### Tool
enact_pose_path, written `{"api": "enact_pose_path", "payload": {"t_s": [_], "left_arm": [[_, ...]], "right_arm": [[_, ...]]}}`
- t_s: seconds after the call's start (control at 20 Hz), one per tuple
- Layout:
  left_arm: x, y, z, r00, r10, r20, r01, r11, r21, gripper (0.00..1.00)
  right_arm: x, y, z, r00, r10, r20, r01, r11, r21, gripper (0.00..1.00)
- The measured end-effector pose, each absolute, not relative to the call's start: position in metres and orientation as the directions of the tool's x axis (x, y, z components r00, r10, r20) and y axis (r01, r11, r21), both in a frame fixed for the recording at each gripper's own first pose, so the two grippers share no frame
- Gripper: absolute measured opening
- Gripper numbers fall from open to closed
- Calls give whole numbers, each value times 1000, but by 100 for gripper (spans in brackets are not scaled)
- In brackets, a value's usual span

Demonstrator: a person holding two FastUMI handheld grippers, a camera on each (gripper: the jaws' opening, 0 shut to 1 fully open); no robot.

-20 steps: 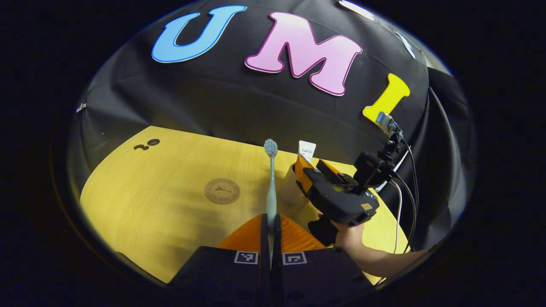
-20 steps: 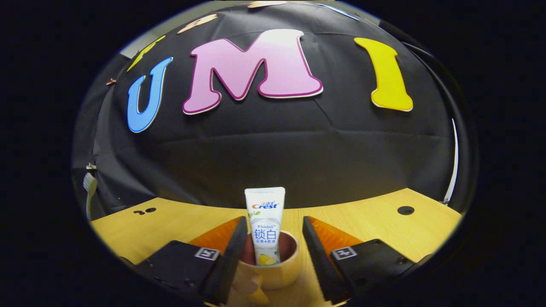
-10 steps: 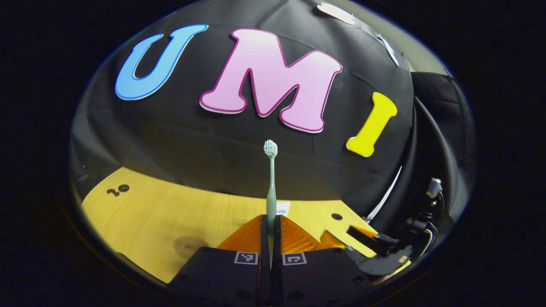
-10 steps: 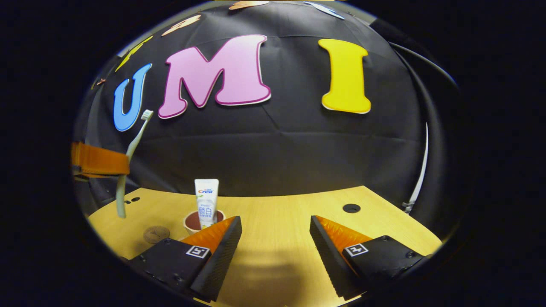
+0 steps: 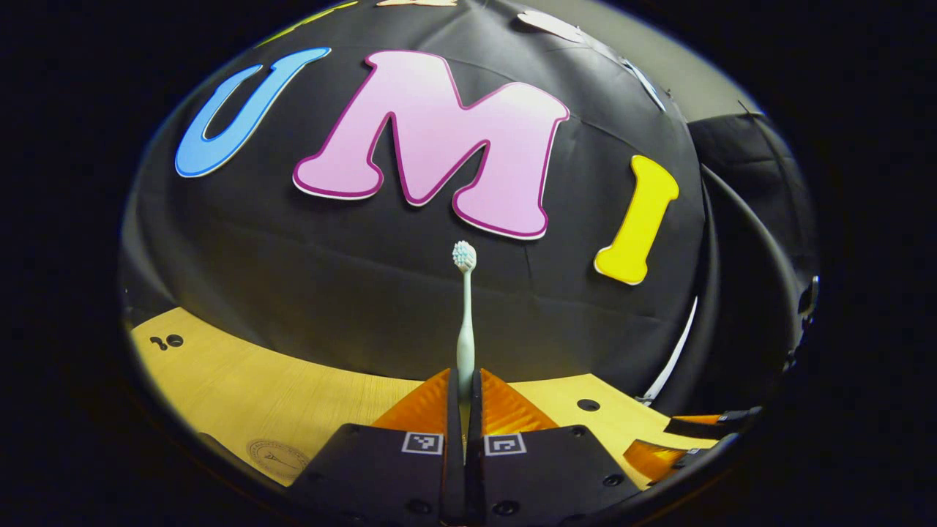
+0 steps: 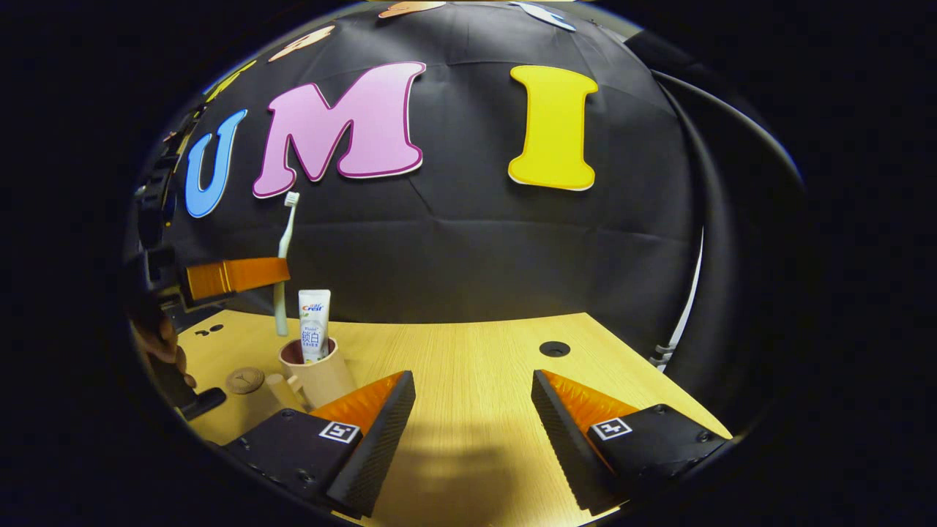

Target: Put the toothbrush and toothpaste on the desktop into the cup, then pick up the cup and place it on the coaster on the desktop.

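Observation:
My left gripper [image 5: 465, 380] is shut on a pale green toothbrush [image 5: 465, 322], which stands upright with its bristles on top. In the right gripper view the same toothbrush [image 6: 282, 263] hangs in the left gripper [image 6: 280, 272], its lower end just above the rim of a beige cup [image 6: 318, 373]. A white toothpaste tube [image 6: 313, 326] stands in that cup. My right gripper [image 6: 472, 395] is open, low over bare table to the right of the cup. A round brown coaster [image 6: 244, 380] lies left of the cup; the coaster [image 5: 277, 455] also shows low left in the left gripper view.
The yellow wooden table [image 6: 468, 351] has a round cable hole [image 6: 554, 348] at the back right and small holes [image 5: 167, 341] at the far left. A hand [image 6: 159, 344] holds the left gripper's handle. A white cable [image 6: 688, 293] runs down the wall.
The left gripper has carried the toothbrush rightward to just over the cup. The right gripper has drawn back and to the right, away from the cup, still open.

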State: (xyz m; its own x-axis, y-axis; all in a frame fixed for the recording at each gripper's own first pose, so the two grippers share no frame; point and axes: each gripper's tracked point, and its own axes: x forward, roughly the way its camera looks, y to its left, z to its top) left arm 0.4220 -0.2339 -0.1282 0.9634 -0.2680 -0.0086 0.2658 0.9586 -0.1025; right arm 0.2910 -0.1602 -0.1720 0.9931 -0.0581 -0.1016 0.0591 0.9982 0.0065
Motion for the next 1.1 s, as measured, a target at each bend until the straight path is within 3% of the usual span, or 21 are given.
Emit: {"api": "enact_pose_path", "payload": {"t_s": [0.3,0.6,0.7,0.85,0.95,1.1], "left_arm": [[424,-233,-158,974,-228,-17,227,973,-26,7],[416,-232,-183,970,-232,-78,232,973,-10,17],[411,-228,-181,973,-219,-67,219,976,-11,48],[399,-217,-175,980,-193,-51,195,980,32,80],[388,-204,-172,984,-169,-55,171,985,37,97],[363,-182,-165,990,-124,-65,126,992,28,97]], "right_arm": [[290,-143,-182,992,-24,-124,25,1000,12,98],[290,-134,-178,994,-7,-113,8,1000,3,98],[290,-132,-177,994,-6,-112,6,1000,6,98],[289,-124,-175,994,6,-113,-5,1000,6,98],[290,-115,-171,993,23,-112,-23,1000,1,98],[289,-98,-161,991,57,-120,-57,998,0,98]]}}
